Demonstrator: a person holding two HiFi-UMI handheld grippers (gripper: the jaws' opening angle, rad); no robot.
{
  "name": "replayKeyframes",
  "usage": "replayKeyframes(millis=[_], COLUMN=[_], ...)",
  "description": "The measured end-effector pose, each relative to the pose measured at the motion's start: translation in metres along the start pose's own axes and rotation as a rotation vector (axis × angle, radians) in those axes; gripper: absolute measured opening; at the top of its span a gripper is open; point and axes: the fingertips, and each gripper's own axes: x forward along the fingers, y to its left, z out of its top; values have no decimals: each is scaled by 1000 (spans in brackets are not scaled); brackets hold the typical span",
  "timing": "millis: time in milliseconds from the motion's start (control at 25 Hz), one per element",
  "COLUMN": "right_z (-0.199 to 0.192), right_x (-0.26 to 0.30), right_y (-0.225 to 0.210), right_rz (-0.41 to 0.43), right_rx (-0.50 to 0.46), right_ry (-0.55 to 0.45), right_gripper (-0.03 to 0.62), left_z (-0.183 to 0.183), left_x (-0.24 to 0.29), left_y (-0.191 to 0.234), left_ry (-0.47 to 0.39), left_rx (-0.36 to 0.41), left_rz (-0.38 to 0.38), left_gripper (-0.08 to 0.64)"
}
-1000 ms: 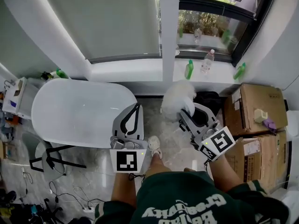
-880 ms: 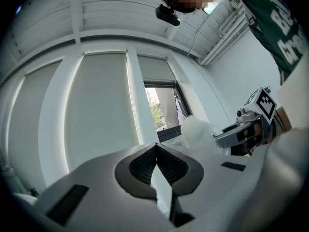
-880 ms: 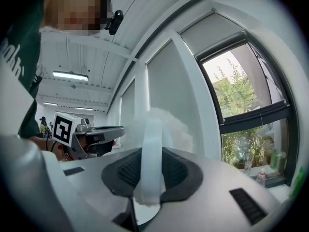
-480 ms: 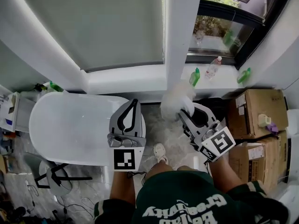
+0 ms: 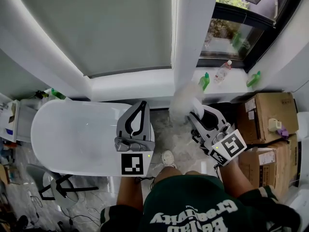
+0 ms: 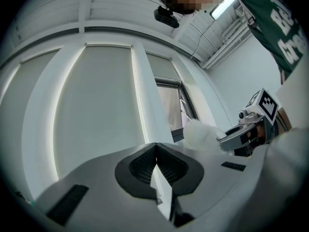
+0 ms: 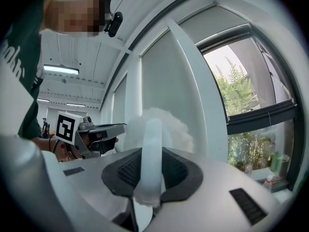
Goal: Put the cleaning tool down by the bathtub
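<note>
Jaws of the right gripper (image 7: pixel 151 170) stand partly closed, clamped on the slim handle (image 7: pixel 152 144) of the cleaning tool (image 5: pixel 183 98). The ribbed dark pads (image 7: pixel 126 174) press the handle from both sides. It is a smooth, pale, rounded strip that rises straight up between them. The tool's head (image 7: pixel 161 122) is a soft white puff, fuzzy at its edges, and sits just past the jaw tips. In the head view it juts forward and a little left from the right gripper (image 5: pixel 197 112), held in the air above the marbled floor.

The left gripper (image 6: pixel 155 151) holds nothing. Its jaws meet at their tips, with only a narrow slit lower down between the ribbed pads. From its view the puff (image 6: pixel 200 134) shows off to the right.

The bathtub (image 5: pixel 72 134) is a smooth, glossy white oval. It lies well to the left of the right gripper, and the left gripper (image 5: pixel 143 105) hangs over its near right end. The tool is apart from the tub, beyond that end. Brown cardboard boxes (image 5: pixel 263 112) stand to the right gripper's right.
</note>
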Motion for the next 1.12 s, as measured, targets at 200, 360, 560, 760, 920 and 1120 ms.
replayKeyframes(millis=[200, 360, 560, 760, 920, 1120], right_z=[2, 6, 7, 0, -2, 5], right_x=[5, 14, 28, 33, 39, 53], right_y=[-3, -4, -6, -5, -2, 5], right_rz=[-11, -17, -33, -36, -30, -4], right_rx=[-2, -13, -26, -34, -39, -63], right_ry=[3, 1, 7, 35, 51, 53], right_gripper=[92, 92, 92, 93, 92, 92], left_z=[1, -2, -9, -21, -23, -20], left_x=[10, 17, 27, 31, 27, 22], left_y=[6, 11, 23, 32, 40, 48], left_ry=[-20, -16, -25, -8, -15, -29], left_rx=[-38, -34, -58, -61, -73, -69], left_rz=[-5, -28, -45, -40, -28, -12], left_gripper=[9, 9, 9, 9, 9, 9])
